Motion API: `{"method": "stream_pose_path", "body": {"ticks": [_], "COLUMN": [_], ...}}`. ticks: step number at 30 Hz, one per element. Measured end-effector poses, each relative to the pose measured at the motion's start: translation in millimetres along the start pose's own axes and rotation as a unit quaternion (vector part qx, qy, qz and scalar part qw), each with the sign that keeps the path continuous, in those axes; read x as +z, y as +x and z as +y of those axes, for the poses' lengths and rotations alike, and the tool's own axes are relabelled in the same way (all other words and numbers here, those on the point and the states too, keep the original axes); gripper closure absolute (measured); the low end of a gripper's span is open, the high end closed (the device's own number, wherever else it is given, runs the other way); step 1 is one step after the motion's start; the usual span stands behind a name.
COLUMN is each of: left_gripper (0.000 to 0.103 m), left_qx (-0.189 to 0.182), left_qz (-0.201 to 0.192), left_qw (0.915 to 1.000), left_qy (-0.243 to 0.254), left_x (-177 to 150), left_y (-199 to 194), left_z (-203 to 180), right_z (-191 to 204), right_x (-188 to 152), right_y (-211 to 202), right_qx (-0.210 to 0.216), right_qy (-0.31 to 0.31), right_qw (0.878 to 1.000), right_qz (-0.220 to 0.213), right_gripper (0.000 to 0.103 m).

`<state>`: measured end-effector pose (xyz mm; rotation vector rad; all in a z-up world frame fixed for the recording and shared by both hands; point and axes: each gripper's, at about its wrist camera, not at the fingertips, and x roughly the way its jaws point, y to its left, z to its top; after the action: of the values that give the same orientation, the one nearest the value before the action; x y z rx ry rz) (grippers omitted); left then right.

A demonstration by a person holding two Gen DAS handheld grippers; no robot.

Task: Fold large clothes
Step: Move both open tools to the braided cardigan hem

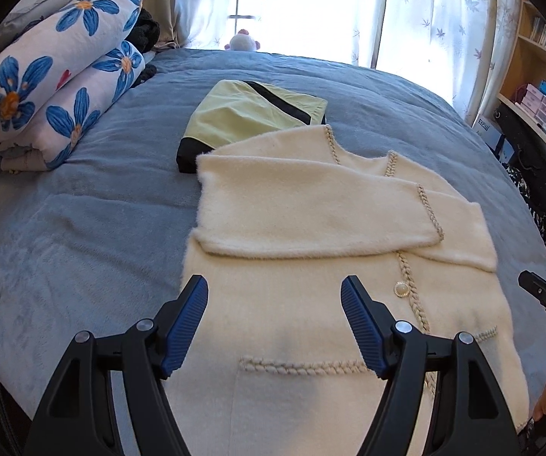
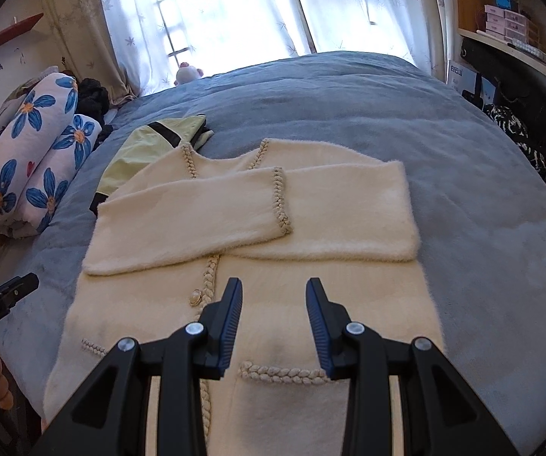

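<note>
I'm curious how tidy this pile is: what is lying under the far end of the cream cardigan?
A folded pale green garment with black trim lies under the collar end of the cream cardigan, on the blue blanket. Its near edge is covered, so how far it reaches underneath cannot be seen.

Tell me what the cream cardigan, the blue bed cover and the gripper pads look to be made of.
Cream cardigan: a fuzzy, brushed knit or plush, judging by its hairy edges and matte nap; braided cord trim, glossy pearl-like button.
Blue bed cover: likely fleece or velour, with soft mottled brush marks.
Gripper pads: ribbed blue rubber or plastic, matte.
</note>
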<state>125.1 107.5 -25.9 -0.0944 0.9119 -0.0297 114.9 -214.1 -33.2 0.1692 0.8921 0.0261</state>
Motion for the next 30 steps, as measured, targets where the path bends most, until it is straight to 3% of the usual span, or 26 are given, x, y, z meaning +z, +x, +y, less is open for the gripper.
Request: {"method": "stream_pose_path", "body": {"ticks": [23, 27, 30], "left_gripper": [0.027, 0.024, 0.024], "left_qx": [-0.005, 0.000, 0.004], "left_qz": [-0.006, -0.003, 0.005], "left_qw": [0.9999, 0.9999, 0.9998], "left_qy": [0.007, 0.014, 0.017], "left_x": [-79.7, -93.6, -103.2], "left_y": [-68.8, -74.1, -74.2], "left_z": [6.4, 13.0, 17.5], "right_z": [19.8, 20.7, 16.1], "right_x": [-70.8, -85.4, -95.2], "right_y": [-74.6, -84.5, -88.3], "right_qx": [0.019, 0.019, 0.016], "right_qy": [-0.052, -0.059, -0.059], "right_qw": [0.998, 0.998, 0.998], "right_qz": [-0.014, -0.019, -0.015], "right_gripper": [0.067, 0.054, 0.053]}}
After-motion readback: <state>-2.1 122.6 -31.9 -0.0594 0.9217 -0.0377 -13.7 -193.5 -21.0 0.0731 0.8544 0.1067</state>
